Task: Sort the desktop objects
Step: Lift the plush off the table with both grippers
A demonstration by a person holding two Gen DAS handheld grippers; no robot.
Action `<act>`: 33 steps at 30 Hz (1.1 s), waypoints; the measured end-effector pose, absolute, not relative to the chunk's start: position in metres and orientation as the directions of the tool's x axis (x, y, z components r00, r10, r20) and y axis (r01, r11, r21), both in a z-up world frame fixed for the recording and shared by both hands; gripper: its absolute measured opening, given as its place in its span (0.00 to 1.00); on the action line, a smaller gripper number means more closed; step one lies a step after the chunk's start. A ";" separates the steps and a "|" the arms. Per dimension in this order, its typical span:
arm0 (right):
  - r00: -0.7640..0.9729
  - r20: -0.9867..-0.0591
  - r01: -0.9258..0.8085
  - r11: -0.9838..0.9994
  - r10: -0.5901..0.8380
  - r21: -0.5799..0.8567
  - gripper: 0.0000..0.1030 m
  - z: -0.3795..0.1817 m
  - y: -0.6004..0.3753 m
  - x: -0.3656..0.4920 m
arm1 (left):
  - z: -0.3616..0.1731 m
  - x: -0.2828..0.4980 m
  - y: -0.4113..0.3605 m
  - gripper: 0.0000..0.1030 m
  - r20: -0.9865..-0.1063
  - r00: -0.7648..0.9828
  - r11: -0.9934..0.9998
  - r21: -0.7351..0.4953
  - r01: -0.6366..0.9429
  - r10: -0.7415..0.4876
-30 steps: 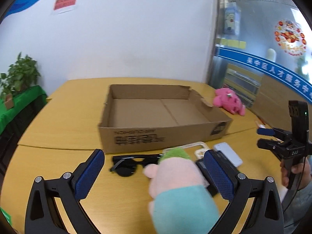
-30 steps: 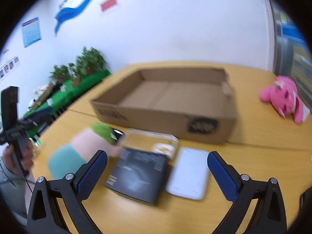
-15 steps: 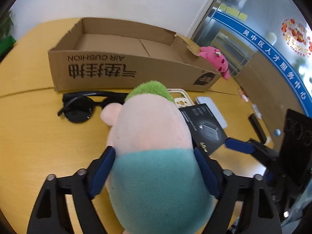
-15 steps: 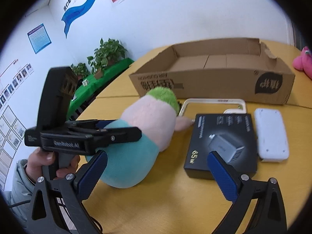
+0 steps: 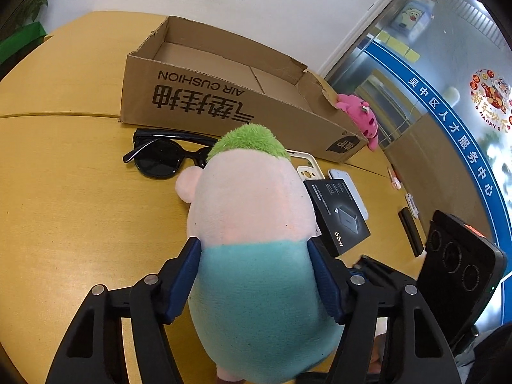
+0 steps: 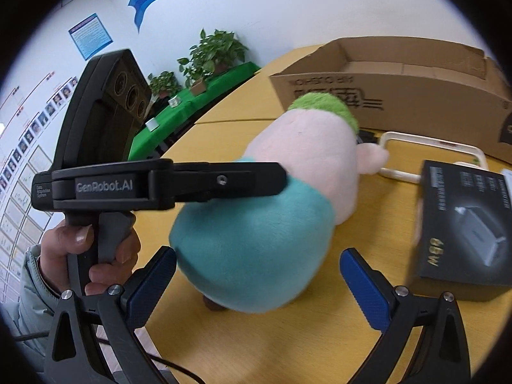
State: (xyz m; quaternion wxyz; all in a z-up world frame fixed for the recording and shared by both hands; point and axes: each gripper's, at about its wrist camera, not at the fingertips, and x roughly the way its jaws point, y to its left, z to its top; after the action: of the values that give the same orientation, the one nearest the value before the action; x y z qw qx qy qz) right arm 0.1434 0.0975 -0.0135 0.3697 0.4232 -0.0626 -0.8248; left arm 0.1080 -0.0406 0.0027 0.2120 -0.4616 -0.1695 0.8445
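The left tongs (image 5: 256, 284) are clenched on the plush (image 5: 256, 240), their blue pads pressed into its teal lower half on both sides. The plush lies near the front edge of the worktop (image 5: 64, 224), its green top pointing toward the box (image 5: 224, 96); whether it rests on the wood or hangs just above it cannot be told. In the right wrist view the same plush (image 6: 272, 208) fills the space ahead of the right tongs (image 6: 259, 278), which are released, pads spread wide and touching nothing. The left tongs' black body (image 6: 160, 185) crosses that view, gripped from below by a hand (image 6: 86, 256).

The box sits open toward the far edge of the worktop, its printed side facing forward. Sunglasses (image 5: 160, 156) lie just in front of it, partly hidden behind the plush. To the plush's right are a cream phone case (image 5: 307, 166), a black carton (image 5: 339, 214) marked 65W, and a white slab (image 5: 348, 188) touching the carton's far side. A pink toy (image 5: 358, 115) lies at the box's right end.
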 end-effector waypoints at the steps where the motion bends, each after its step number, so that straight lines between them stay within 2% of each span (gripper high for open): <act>1: -0.362 -0.654 0.564 -0.715 -0.665 0.414 0.99 -0.016 0.091 0.141 | 0.003 0.109 -0.039 0.69 -0.707 -0.486 -0.854 -0.478 -0.205 0.513; 6: -0.365 -0.639 0.612 -0.692 -0.677 0.384 0.99 -0.019 0.084 0.141 | 0.007 0.112 -0.042 0.68 -0.711 -0.480 -0.853 -0.483 -0.197 0.513; 10: -0.334 -0.627 0.636 -0.659 -0.704 0.402 0.93 -0.019 0.094 0.143 | 0.014 0.113 -0.034 0.68 -0.716 -0.473 -0.856 -0.465 -0.225 0.513; 12: -0.320 -0.631 0.653 -0.647 -0.707 0.395 0.92 -0.018 0.100 0.147 | 0.022 0.113 -0.033 0.67 -0.688 -0.487 -0.840 -0.483 -0.246 0.538; 13: -0.311 -0.632 0.657 -0.641 -0.709 0.395 0.92 -0.019 0.101 0.148 | 0.026 0.112 -0.036 0.72 -0.668 -0.500 -0.830 -0.499 -0.249 0.551; 14: -0.297 -0.633 0.665 -0.631 -0.715 0.400 0.91 -0.018 0.104 0.150 | 0.028 0.110 -0.040 0.80 -0.647 -0.512 -0.818 -0.518 -0.249 0.565; 16: -0.273 -0.638 0.689 -0.609 -0.720 0.393 0.91 -0.016 0.106 0.159 | 0.027 0.104 -0.041 0.90 -0.656 -0.522 -0.831 -0.504 -0.234 0.545; 20: -0.261 -0.648 0.716 -0.594 -0.716 0.368 0.91 -0.012 0.107 0.169 | 0.002 0.092 -0.025 0.83 -0.729 -0.432 -0.847 -0.478 -0.233 0.531; 26: -0.210 -0.635 0.663 -0.585 -0.744 0.466 0.99 -0.021 0.111 0.161 | -0.005 0.097 -0.024 0.77 -0.714 -0.455 -0.845 -0.479 -0.236 0.532; 30: -0.200 -0.635 0.655 -0.583 -0.747 0.481 1.00 -0.023 0.105 0.158 | -0.003 0.100 -0.024 0.73 -0.717 -0.457 -0.849 -0.478 -0.226 0.526; 33: -0.209 -0.639 0.671 -0.584 -0.741 0.458 0.96 -0.017 0.101 0.158 | 0.003 0.101 -0.024 0.70 -0.715 -0.460 -0.849 -0.477 -0.229 0.526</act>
State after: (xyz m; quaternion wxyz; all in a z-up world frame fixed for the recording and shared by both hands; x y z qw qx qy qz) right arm 0.1575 0.1010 -0.0168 0.4543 0.4348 -0.0402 -0.7765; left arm 0.1009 -0.0241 0.0026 0.2247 -0.4684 -0.1587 0.8396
